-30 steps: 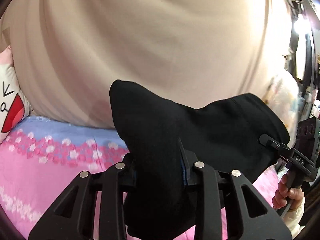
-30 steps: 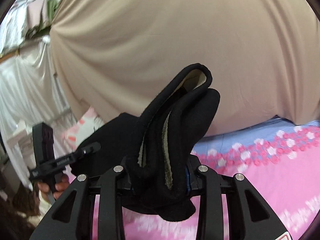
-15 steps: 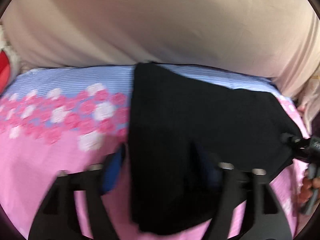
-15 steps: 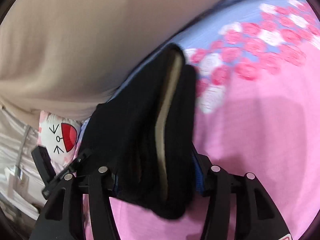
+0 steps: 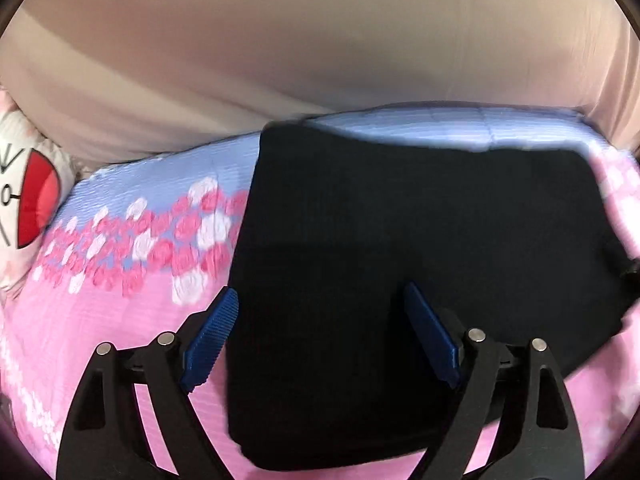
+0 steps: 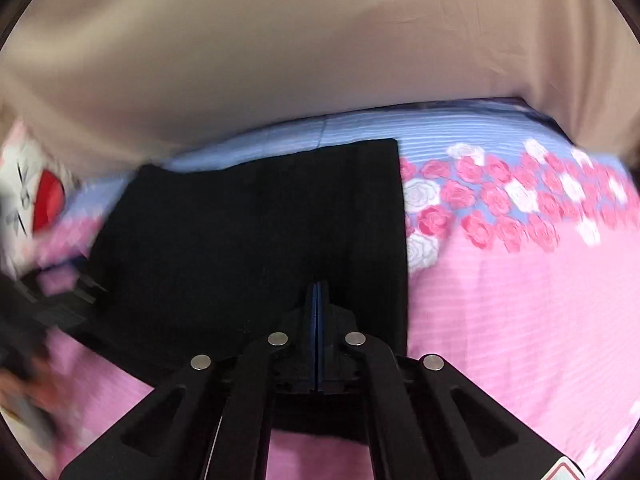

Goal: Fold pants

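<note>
Two wrist views look down on a bed [image 5: 120, 340] with a pink and blue rose-print sheet. At far left a cartoon-face pillow [image 5: 28, 196] sits against a beige curtain [image 5: 320, 40]. Black pants [image 5: 400, 240], folded into a thick rectangle, lie flat on the sheet. The left tongs [image 5: 316, 340] are spread and opening, their blue pads either side of the cloth without pressing it. The right tongs [image 6: 317, 304] are pressed together, empty, above the pants [image 6: 260, 232]. The fabric looks soft, thick and limp, likely best pinched at a folded edge or corner.
</note>
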`<action>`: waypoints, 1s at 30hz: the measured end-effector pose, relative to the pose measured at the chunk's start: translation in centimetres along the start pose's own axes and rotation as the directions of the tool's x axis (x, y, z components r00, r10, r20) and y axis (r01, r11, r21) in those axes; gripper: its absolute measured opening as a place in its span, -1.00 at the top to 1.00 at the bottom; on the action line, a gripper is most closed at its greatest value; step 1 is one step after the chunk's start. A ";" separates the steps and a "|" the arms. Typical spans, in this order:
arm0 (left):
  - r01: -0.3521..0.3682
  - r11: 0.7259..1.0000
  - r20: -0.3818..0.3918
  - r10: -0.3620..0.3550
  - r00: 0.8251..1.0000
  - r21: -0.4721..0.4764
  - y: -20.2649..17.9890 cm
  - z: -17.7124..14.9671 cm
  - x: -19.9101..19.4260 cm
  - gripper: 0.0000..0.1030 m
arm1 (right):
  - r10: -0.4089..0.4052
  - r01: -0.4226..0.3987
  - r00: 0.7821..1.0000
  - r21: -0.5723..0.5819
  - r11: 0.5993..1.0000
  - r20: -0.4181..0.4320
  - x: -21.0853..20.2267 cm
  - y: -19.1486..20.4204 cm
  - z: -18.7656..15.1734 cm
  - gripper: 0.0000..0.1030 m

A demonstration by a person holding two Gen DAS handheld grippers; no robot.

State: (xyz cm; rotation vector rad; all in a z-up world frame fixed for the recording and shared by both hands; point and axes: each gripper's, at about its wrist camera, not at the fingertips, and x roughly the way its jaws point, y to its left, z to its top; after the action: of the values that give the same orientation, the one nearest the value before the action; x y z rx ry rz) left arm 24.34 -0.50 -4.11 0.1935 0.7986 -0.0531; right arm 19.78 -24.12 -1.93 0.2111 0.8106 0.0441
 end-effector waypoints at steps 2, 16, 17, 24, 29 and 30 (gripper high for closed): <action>-0.027 0.999 0.044 0.025 0.999 0.047 -1.1 -0.5 -2.1 -0.58 | -0.042 0.043 0.998 -0.025 0.999 0.047 -2.3 1.5 -0.1 0.85; 0.040 0.999 0.169 -0.039 0.985 0.000 -0.9 -4.5 -14.3 -0.73 | -0.038 0.048 0.976 -0.041 0.998 0.213 -11.8 5.4 -5.8 0.83; 0.047 0.999 0.164 -0.046 0.985 -0.006 -0.8 -4.8 -14.6 -0.73 | -0.039 0.047 0.977 -0.036 0.998 0.209 -12.0 5.4 -6.3 0.83; 0.064 0.997 0.109 -0.059 0.992 -0.040 0.1 -7.1 -15.3 -0.86 | -0.037 0.042 0.983 -0.026 0.999 0.180 -13.3 5.7 -9.0 0.83; 0.074 0.996 0.068 -0.070 0.995 -0.058 1.0 -8.7 -14.8 -0.87 | -0.048 0.053 0.985 -0.030 0.998 0.167 -13.7 6.3 -10.7 0.83; 0.075 0.995 0.064 -0.072 0.995 -0.059 1.1 -8.9 -14.8 -0.87 | -0.052 0.058 0.985 -0.031 0.998 0.166 -13.6 6.4 -11.1 0.83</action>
State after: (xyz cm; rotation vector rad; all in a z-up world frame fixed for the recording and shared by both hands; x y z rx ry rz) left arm 7.92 1.94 0.58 0.1041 0.7442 -0.1035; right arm 2.65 -17.64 1.72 0.1569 0.6499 -0.0108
